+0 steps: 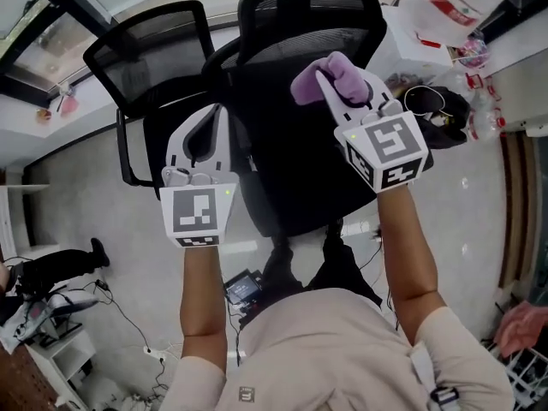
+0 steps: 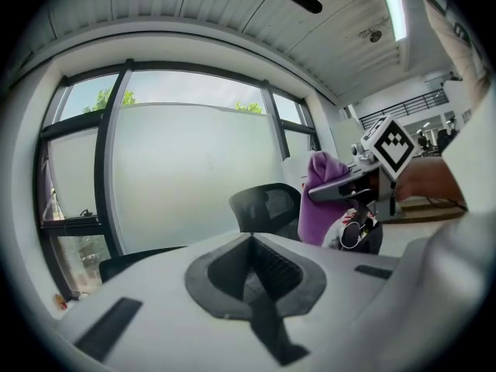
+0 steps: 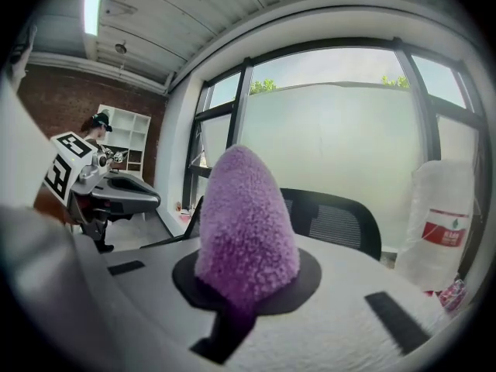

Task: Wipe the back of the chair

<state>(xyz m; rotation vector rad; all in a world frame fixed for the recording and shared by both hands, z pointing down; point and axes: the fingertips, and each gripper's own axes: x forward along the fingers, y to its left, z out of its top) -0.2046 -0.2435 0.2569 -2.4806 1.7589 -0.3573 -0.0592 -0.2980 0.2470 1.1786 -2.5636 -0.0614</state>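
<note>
Chair back (image 1: 310, 11) looks unwiped; my right gripper (image 1: 325, 82) clamps the purple cloth (image 3: 246, 219), my left gripper (image 1: 216, 116) is closed and empty. Next, I'd press the cloth onto it.

Beige short-sleeved shirt (image 1: 330, 349); white left gripper (image 1: 216, 116) and right gripper (image 1: 330, 86).

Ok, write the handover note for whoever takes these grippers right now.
Left gripper: shut, empty, held beside the chair.
Right gripper: shut on the purple cloth, raised short of the black mesh chair back, cloth not on it.
Done: cloth in hand; whether any wiping has happened doesn't show.
Left: press the cloth to the chair back and wipe across it.
</note>
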